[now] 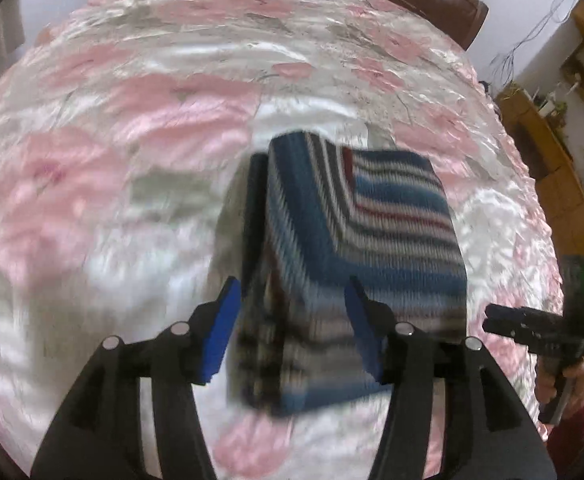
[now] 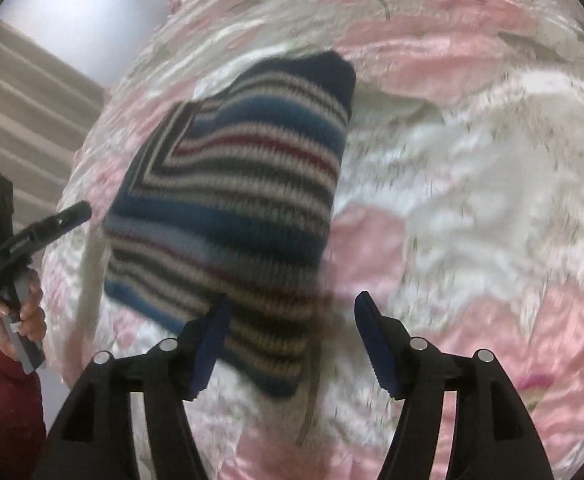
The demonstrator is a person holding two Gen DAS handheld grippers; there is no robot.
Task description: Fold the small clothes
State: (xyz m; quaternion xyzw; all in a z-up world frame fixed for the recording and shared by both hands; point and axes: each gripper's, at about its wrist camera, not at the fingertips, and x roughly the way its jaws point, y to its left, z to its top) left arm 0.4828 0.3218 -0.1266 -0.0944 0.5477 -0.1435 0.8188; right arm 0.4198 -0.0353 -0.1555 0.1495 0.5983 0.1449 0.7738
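Garment: the striped knit garment lies folded into a compact, roughly square block on the bed, on the pink-and-white floral cover, with nothing else touching it.
Long axis: hard to call. The fold is close to square; its stripes meet in a diagonal mitre at one corner, so treat it as having no strong long side.
From your left gripper: the left gripper sits right over the near edge of the block, fingers spread wide with the cloth showing between them. Motion blur hides whether the blue pads touch the knit.
From your right gripper: the right gripper is also spread, empty, and the garment lies ahead and to its left; only its left pad overlaps the near corner, the right pad is over bare bed cover.
Nearer hand: judged from both views, your left is the better centred on the garment.
Next move: if another fold or a tidy-up is wanted, it turns on that near edge under the left gripper.
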